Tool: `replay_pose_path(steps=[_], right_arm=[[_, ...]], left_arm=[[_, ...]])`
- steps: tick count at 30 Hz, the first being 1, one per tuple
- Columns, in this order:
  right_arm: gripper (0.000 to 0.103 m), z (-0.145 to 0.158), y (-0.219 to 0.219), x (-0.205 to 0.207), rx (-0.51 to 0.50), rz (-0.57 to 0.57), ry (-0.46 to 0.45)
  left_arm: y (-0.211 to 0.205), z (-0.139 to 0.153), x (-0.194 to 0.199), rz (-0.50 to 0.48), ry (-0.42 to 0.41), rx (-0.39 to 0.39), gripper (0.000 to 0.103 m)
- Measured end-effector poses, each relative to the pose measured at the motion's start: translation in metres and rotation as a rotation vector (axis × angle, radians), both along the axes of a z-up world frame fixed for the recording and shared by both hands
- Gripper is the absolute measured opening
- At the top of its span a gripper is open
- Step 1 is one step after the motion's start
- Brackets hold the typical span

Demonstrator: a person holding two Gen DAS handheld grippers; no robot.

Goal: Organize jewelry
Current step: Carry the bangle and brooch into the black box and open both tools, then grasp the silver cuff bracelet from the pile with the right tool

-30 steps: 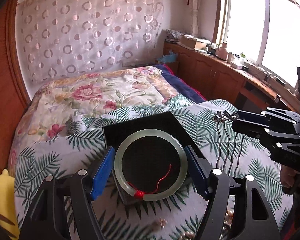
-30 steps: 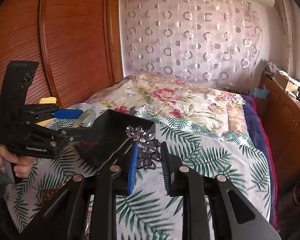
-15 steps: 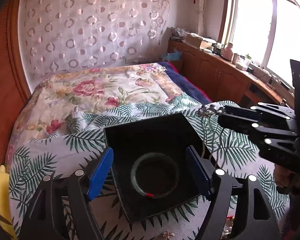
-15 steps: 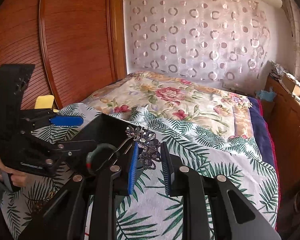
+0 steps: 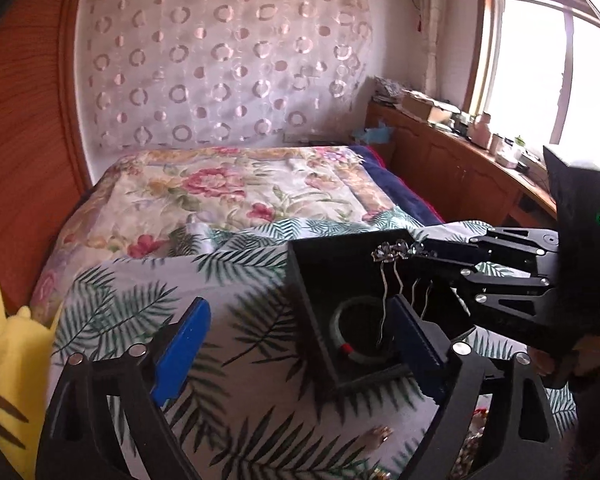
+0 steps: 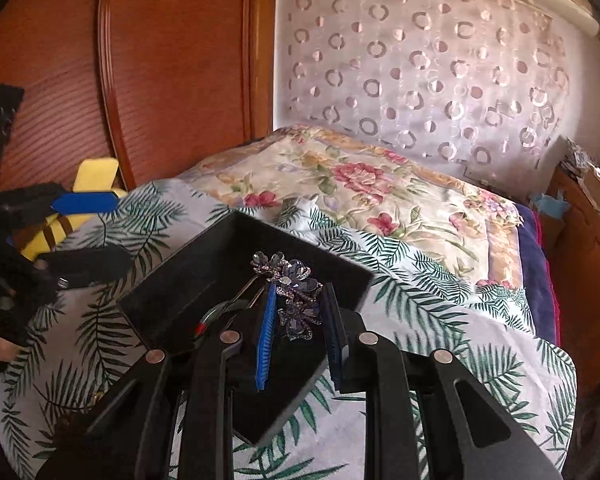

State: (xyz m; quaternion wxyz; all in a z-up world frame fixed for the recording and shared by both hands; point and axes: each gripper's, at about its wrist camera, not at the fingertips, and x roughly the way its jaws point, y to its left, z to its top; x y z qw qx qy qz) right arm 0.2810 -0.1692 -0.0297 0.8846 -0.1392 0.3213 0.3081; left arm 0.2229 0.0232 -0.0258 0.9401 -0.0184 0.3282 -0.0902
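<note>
A black jewelry tray [image 5: 316,276] [image 6: 188,280] lies on the palm-leaf bedspread. A pale green jade bangle [image 5: 338,320] with a red thread lies inside it; a part of it shows in the right wrist view [image 6: 212,314]. My right gripper [image 6: 300,308] is shut on a purple rhinestone flower hairpin [image 6: 296,284] and holds it over the tray; in the left wrist view its flower head [image 5: 392,250] and wavy metal prongs hang above the bangle. My left gripper [image 5: 300,344] is open and empty, to the left of and above the tray.
Loose jewelry pieces [image 5: 380,434] lie on the bedspread near the front edge. A yellow plush toy [image 5: 8,356] sits at the left by the wooden headboard. A wooden cabinet [image 5: 460,176] with clutter runs under the window at the right.
The left gripper let go of the jade bangle, which now lies in the tray, and has drawn back to the left. The right gripper has carried the hairpin over the tray.
</note>
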Motion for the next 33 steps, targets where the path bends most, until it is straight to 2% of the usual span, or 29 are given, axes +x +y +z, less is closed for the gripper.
replay_pose_path(steps=[5, 13, 15, 17, 25, 33], right_arm=[[0.025, -0.007, 0.011, -0.001, -0.043, 0.012, 0.006], [0.026, -0.011, 0.012, -0.003, -0.054, -0.004, 0.023], [0.039, -0.009, 0.011, -0.005, -0.045, -0.007, 0.022], [0.039, -0.003, 0.007, -0.009, -0.033, -0.01, 0.015], [0.039, 0.014, -0.019, -0.061, 0.036, -0.026, 0.004], [0.039, -0.009, -0.042, -0.129, 0.038, -0.023, 0.061]], left_arm=[[0.009, -0.004, -0.011, 0.033, -0.007, 0.015, 0.095], [0.017, -0.013, -0.034, 0.034, -0.006, 0.01, 0.095], [0.017, -0.014, -0.04, 0.032, -0.003, 0.015, 0.095], [0.019, -0.015, -0.046, 0.032, -0.002, 0.018, 0.095], [0.019, -0.02, -0.077, 0.03, 0.005, 0.008, 0.095], [0.012, -0.031, -0.113, 0.003, 0.013, -0.004, 0.095]])
